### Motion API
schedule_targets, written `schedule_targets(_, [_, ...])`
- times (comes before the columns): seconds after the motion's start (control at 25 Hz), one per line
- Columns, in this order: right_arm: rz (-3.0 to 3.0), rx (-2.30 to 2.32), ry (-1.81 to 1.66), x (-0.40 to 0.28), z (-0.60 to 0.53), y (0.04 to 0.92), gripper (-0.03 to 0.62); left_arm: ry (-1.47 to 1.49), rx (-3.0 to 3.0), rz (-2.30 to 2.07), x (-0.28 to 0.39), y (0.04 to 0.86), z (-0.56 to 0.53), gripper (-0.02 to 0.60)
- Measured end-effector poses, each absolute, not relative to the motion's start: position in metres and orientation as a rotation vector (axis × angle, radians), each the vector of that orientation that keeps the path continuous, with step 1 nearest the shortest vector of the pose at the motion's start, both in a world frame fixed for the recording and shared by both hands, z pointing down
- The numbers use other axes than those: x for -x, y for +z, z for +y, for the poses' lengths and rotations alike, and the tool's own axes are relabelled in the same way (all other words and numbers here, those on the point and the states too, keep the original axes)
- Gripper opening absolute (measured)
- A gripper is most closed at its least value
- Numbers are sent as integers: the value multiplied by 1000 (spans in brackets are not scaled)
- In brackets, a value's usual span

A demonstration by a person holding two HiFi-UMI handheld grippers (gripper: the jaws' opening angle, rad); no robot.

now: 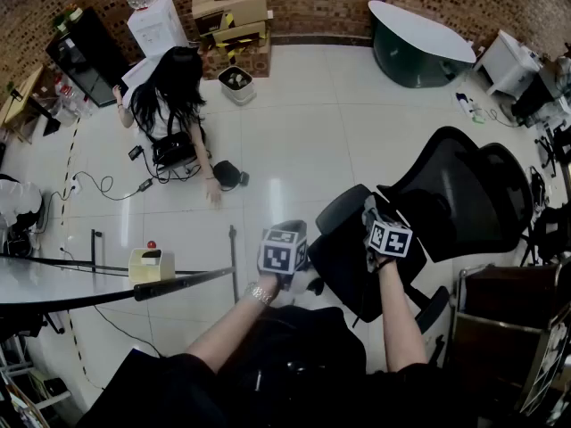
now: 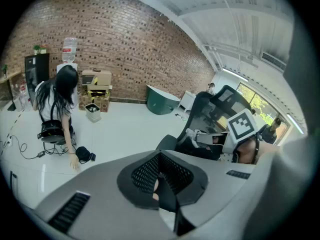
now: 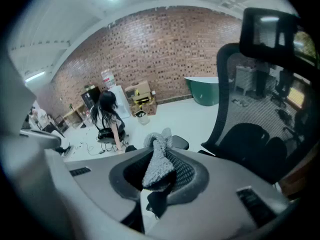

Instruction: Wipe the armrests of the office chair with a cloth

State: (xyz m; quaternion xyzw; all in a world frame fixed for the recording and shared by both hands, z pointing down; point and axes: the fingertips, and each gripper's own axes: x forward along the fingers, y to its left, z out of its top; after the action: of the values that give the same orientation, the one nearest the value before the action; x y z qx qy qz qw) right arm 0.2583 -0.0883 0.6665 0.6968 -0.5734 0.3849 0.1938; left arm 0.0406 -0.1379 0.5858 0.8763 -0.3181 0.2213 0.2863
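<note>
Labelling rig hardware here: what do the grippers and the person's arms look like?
The left gripper and right gripper have grey bodies, black mesh-textured jaw pads and a white cube with black square markers. The person wears black, forearms bare, plus a metallic wristband on the left wrist.

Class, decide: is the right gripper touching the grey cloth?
Touching: the right gripper view shows the right gripper pinching the grey cloth between its jaws.
</note>
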Motion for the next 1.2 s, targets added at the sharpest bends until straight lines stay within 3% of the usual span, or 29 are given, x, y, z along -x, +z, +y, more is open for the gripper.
schedule_targets(0.32, [-1537, -1838, 1117, -330, -163, 735, 71, 562, -2285, -1062, 2, 572, -174, 6])
schedule_targets(0.48, [-1549, -1780, 1161, -330, -188, 767, 71, 570, -2235, -1147, 29, 576, -169, 6])
schedule_targets(0.84, [-1785, -1601, 1112, -214, -170, 790, 72, 552, -2161, -1242, 50, 577, -167, 6])
schedule_targets(1.2, [-2123, -1075, 972, -76, -86, 780, 78, 531, -2163, -1237, 39, 577, -166, 6])
